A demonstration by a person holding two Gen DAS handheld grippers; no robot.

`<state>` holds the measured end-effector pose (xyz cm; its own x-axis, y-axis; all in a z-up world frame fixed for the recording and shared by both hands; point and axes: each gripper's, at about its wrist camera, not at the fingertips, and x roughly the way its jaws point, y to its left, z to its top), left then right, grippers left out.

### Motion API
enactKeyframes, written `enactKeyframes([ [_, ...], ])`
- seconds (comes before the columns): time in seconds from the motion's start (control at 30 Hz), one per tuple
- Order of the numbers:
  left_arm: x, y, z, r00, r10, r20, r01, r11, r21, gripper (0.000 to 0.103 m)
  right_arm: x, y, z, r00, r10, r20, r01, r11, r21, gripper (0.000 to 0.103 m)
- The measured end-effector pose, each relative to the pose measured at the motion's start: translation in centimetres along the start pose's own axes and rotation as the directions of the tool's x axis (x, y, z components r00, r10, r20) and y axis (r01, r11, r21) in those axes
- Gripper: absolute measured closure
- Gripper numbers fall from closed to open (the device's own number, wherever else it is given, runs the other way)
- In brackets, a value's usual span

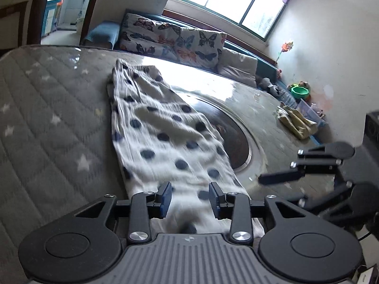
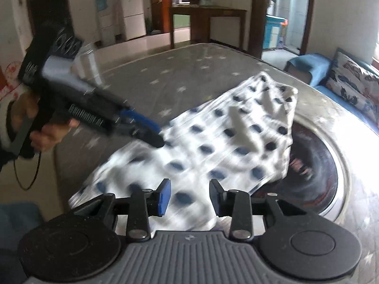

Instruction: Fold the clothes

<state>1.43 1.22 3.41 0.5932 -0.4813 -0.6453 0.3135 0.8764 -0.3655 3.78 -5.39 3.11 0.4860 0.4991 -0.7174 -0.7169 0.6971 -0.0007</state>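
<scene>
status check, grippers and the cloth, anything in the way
Left gripper open, right gripper open. Spotted cloth lies on the table, unheld. Nothing blocking.

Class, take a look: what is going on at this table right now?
A person is folding a spotted cloth on a round table, with a handheld gripper in each hand. The left gripper and right gripper both stand open over the cloth's near end. The cloth lies long and narrow, still wrinkled, partly over the table's inset centre disc.
</scene>
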Motion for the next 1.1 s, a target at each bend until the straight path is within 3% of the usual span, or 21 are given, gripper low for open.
enactKeyframes([
  [0.27, 3.3, 1.4, 2.2, 0.998, 0.036, -0.042, -0.036, 0.999, -0.012, 0.059, 3.3, -7.5, 5.1, 0.996, -0.071, 0.047, 0.066, 0.992, 0.111, 0.061],
  [0.7, 5.2, 2.5, 2.5, 0.993, 0.085, -0.080, -0.086, 0.996, -0.009, 0.051, 11.9, -15.8, 10.2, 0.990, -0.127, 0.057, 0.110, 0.965, 0.240, 0.052],
  [1.1, 5.3, 3.2, 2.7, 0.993, 0.087, -0.075, -0.090, 0.995, -0.034, 0.048, 19.1, -22.2, 13.1, 0.991, -0.112, 0.077, 0.080, 0.940, 0.332, 0.051],
])
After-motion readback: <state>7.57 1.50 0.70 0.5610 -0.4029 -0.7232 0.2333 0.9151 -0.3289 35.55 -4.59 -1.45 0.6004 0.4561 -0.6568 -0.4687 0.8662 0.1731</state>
